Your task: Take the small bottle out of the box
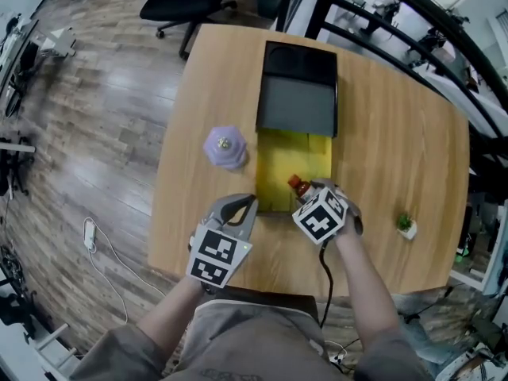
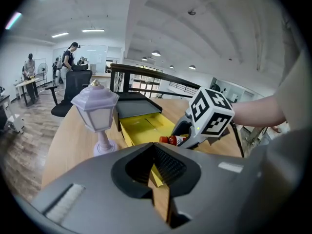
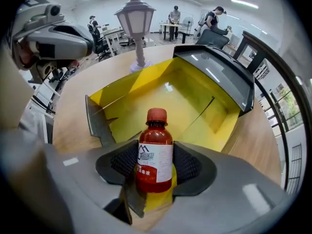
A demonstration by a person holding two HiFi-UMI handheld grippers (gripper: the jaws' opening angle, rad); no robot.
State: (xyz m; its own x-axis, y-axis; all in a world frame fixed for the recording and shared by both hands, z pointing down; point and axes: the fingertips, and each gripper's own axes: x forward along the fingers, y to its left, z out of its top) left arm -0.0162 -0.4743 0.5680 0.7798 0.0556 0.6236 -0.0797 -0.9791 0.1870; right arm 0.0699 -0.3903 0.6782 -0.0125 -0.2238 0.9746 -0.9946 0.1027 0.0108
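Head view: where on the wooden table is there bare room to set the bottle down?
Widest bare patch of the wooden table: right of the open yellow-lined box, up to the small green potted plant. Smaller: beyond the lavender lantern lamp, left of the box's dark lid. Crowded: the box's near end, where the right gripper holds the small red bottle.

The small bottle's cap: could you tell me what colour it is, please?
Red: the cap of the small bottle shows best in the right gripper view.
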